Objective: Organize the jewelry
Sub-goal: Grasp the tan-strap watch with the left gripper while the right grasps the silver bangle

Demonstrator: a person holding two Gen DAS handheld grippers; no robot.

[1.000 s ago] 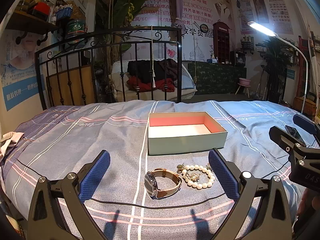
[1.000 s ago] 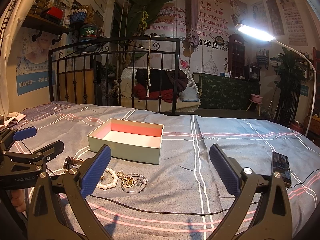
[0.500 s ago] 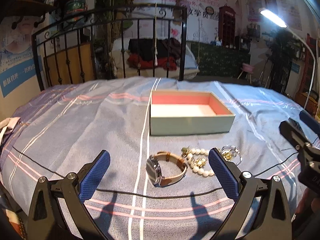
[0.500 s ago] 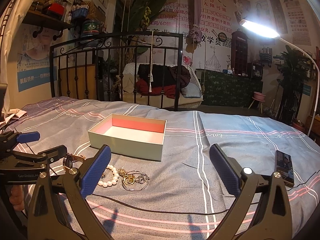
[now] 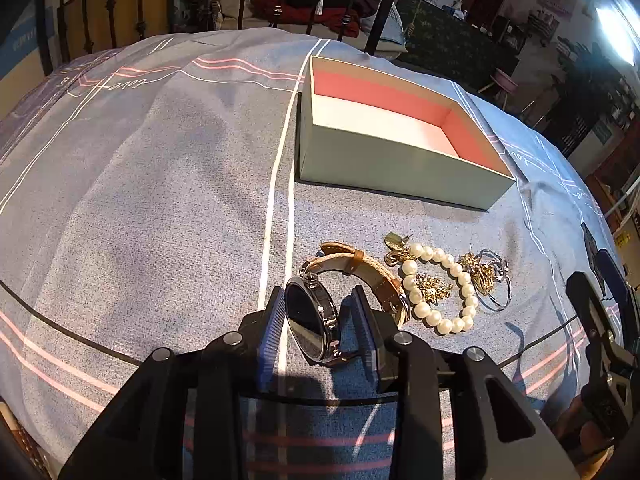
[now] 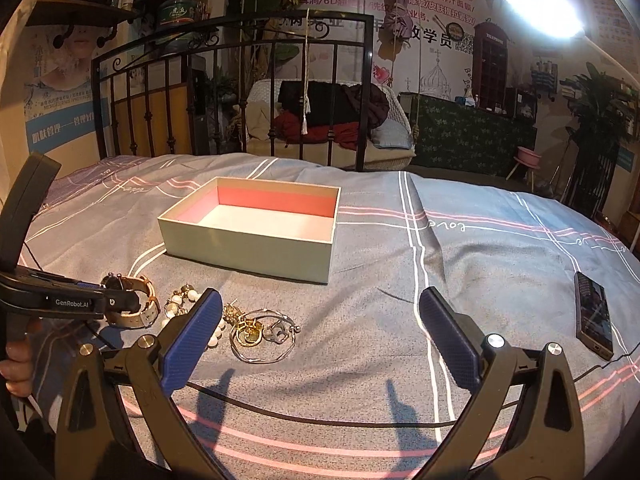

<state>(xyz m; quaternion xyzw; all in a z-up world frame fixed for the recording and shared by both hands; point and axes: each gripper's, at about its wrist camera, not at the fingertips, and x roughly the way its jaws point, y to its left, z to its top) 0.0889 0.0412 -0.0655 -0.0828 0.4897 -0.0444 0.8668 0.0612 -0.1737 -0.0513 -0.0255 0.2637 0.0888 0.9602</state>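
A wristwatch (image 5: 316, 320) with a dark round face and tan strap lies on the bedspread. My left gripper (image 5: 320, 320) has its fingers narrowed around the watch case; it also shows in the right wrist view (image 6: 116, 300). A pearl bracelet (image 5: 440, 288), gold charms and silver rings (image 5: 488, 276) lie just right of the watch. The open box (image 5: 400, 168), pale green outside and pink inside, stands empty behind them. My right gripper (image 6: 320, 332) is open and empty, low over the bed beside the rings (image 6: 260, 332).
A phone (image 6: 594, 316) lies on the bedspread at the right. A thin black cable (image 6: 320, 412) runs across the bed in front. A black metal bed frame (image 6: 240, 80) stands behind the box. A lamp (image 6: 544, 12) shines at the upper right.
My left gripper has dropped down and forward onto the watch and its fingers have closed in from wide open. The right gripper has barely moved.
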